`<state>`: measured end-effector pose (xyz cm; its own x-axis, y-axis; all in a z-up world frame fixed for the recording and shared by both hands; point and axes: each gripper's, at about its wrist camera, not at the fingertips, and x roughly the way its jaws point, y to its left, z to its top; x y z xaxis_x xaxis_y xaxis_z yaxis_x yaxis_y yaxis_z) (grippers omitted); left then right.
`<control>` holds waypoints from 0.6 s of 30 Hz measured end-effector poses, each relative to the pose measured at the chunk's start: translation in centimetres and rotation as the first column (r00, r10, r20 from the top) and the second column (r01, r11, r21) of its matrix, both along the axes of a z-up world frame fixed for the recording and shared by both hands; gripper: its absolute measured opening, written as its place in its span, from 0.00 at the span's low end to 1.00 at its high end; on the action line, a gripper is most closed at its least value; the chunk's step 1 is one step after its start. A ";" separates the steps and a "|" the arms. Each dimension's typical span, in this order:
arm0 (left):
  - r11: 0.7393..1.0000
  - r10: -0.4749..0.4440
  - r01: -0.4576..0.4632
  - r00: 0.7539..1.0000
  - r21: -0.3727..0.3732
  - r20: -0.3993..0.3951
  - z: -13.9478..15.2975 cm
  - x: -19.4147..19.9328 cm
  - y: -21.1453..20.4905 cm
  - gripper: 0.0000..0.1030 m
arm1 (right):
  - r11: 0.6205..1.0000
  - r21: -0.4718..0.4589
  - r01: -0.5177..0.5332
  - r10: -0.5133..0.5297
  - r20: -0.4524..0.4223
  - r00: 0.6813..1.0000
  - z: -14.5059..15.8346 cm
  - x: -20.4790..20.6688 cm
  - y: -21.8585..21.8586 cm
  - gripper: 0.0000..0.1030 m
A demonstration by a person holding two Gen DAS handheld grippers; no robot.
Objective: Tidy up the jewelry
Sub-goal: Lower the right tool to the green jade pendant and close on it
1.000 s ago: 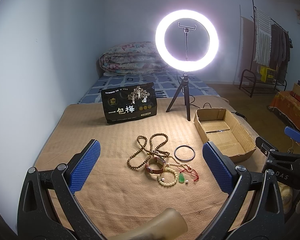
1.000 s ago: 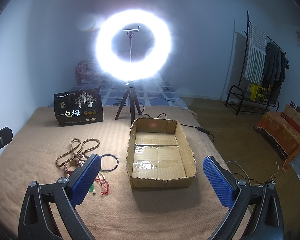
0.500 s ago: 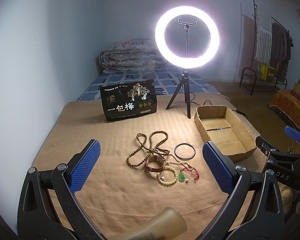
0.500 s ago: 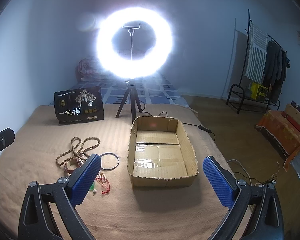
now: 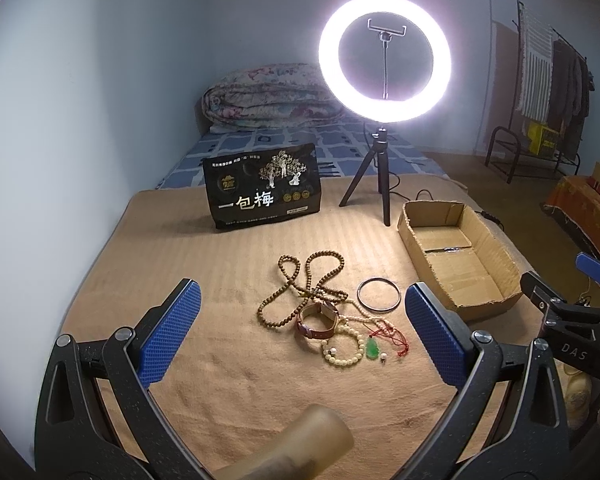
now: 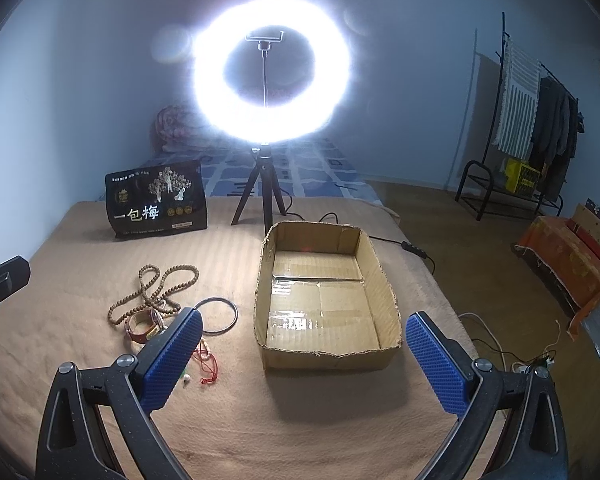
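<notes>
Left gripper [image 5: 298,334] and right gripper [image 6: 304,356]: both spread wide, holding nothing. Jewelry pile [image 5: 324,312] mid-blanket [image 5: 172,256]. Cardboard box [image 6: 388,292] by the blanket's right edge, well apart.

Pale blue walls [image 5: 100,80] close the room on the left and far sides. A lit ring light [image 5: 384,58] on a tripod stands far on the tan blanket [image 5: 204,260], a black bag [image 5: 264,196] to its left. Beyond lie a blue patterned sheet [image 5: 252,146] and a folded quilt [image 5: 268,98]. At right, a wood floor [image 6: 440,216], a clothes rack [image 6: 536,120] and an orange-draped box [image 6: 568,264].
</notes>
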<state>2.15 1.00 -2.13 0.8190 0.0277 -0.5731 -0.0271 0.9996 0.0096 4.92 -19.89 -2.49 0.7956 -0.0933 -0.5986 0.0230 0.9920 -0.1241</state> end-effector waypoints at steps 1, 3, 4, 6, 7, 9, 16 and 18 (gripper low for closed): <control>1.000 0.004 -0.004 1.000 -0.002 -0.006 -0.1 0.3 0.2 1.00 | 1.000 0.000 -0.002 0.002 -0.007 1.000 -0.1 0.2 0.0 1.00; 1.000 0.014 -0.014 1.000 -0.003 -0.019 -0.4 0.6 0.5 1.00 | 1.000 0.004 -0.007 0.008 -0.021 1.000 -0.4 0.5 -0.1 1.00; 1.000 0.018 -0.018 0.999 -0.005 -0.027 -0.5 0.9 0.7 1.00 | 1.000 0.011 -0.016 0.016 -0.031 0.999 -0.6 0.7 -0.1 1.00; 1.000 0.028 -0.029 0.999 -0.007 -0.043 -0.9 1.4 1.2 1.00 | 0.999 0.028 -0.036 0.038 -0.053 0.998 -1.0 1.1 0.0 1.00; 0.999 0.031 -0.032 0.998 -0.006 -0.050 -1.1 1.6 1.3 1.00 | 0.998 0.041 -0.052 0.055 -0.069 0.996 -1.3 1.3 0.0 1.00; 1.000 0.030 -0.030 0.997 -0.003 -0.064 -1.4 2.0 1.5 1.00 | 0.996 0.056 -0.075 0.080 -0.095 0.992 -1.8 1.8 0.3 1.00; 0.998 0.056 -0.058 0.992 -0.013 -0.117 -2.8 4.0 3.4 1.00 | 0.981 0.067 -0.182 0.192 -0.204 0.960 -4.2 2.8 2.0 0.92; 0.997 0.066 -0.069 0.989 -0.024 -0.133 -3.1 4.5 4.1 1.00 | 0.973 0.088 -0.211 0.227 -0.245 0.943 -4.9 3.2 2.4 0.88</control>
